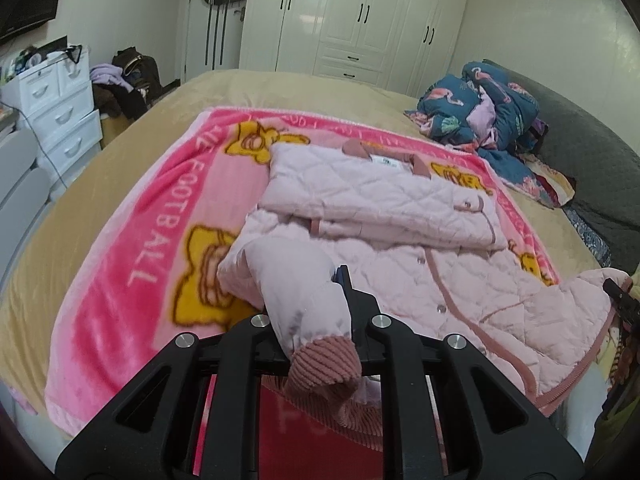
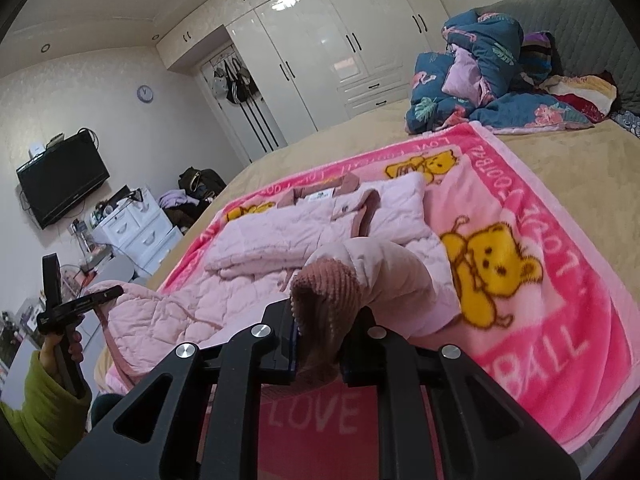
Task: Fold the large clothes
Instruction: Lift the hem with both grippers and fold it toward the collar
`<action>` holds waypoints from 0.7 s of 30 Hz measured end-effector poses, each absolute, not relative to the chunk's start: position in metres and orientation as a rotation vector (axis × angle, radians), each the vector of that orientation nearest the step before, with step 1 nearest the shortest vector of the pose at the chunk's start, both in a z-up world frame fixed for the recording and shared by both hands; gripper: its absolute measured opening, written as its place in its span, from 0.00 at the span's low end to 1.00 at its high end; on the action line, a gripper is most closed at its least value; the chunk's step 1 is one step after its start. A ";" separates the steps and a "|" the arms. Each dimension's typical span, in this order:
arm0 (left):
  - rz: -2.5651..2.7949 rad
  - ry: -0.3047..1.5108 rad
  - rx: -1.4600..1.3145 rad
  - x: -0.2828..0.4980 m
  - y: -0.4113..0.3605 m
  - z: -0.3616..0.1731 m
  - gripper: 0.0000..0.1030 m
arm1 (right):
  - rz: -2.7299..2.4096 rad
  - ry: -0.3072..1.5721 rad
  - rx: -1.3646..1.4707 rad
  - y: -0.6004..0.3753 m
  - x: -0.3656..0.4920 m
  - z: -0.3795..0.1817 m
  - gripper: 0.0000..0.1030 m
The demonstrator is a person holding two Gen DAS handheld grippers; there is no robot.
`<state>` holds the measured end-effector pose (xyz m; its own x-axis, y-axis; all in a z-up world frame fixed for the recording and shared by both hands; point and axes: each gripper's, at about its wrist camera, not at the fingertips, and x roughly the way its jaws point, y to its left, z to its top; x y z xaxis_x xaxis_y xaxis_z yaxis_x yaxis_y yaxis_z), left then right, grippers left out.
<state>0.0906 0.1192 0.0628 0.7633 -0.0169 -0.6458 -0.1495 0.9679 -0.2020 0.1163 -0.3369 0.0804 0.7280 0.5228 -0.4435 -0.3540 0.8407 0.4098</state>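
Observation:
A pale pink quilted jacket (image 1: 400,208) lies on a pink bear-print blanket (image 1: 132,216) on the bed, one sleeve folded across its chest. My left gripper (image 1: 316,320) is shut on the jacket's lower corner, near a ribbed dusty-pink cuff (image 1: 324,364). My right gripper (image 2: 320,328) is shut on the jacket's other lower corner, by a ribbed cuff (image 2: 324,284). The jacket (image 2: 280,236) and blanket (image 2: 560,280) also show in the right wrist view. The left gripper (image 2: 76,304) and the hand holding it appear at that view's left edge.
A heap of dark blue floral bedding (image 1: 488,108) lies at the head of the bed by a grey headboard (image 1: 592,152). White drawers (image 1: 60,104) and piled clothes (image 1: 124,80) stand left of the bed. White wardrobes (image 1: 360,16) line the far wall. A TV (image 2: 60,188) hangs on the wall.

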 end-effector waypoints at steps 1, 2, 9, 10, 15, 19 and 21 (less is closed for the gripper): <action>0.073 0.695 -0.248 0.095 0.119 0.066 0.08 | 0.490 0.572 0.311 -0.337 0.119 0.083 0.13; 0.074 0.691 -0.249 0.098 0.120 0.068 0.08 | 0.489 0.564 0.312 -0.337 0.123 0.087 0.13; 0.078 0.662 -0.268 0.123 0.129 0.088 0.08 | 0.471 0.520 0.314 -0.334 0.144 0.110 0.13; 0.081 0.655 -0.274 0.127 0.131 0.093 0.08 | 0.468 0.513 0.315 -0.334 0.148 0.115 0.13; 0.093 0.633 -0.284 0.145 0.137 0.108 0.09 | 0.451 0.481 0.315 -0.334 0.168 0.133 0.13; 0.105 0.622 -0.292 0.157 0.140 0.116 0.09 | 0.444 0.467 0.313 -0.333 0.184 0.144 0.13; 0.108 0.618 -0.298 0.162 0.142 0.118 0.09 | 0.441 0.464 0.316 -0.333 0.192 0.147 0.13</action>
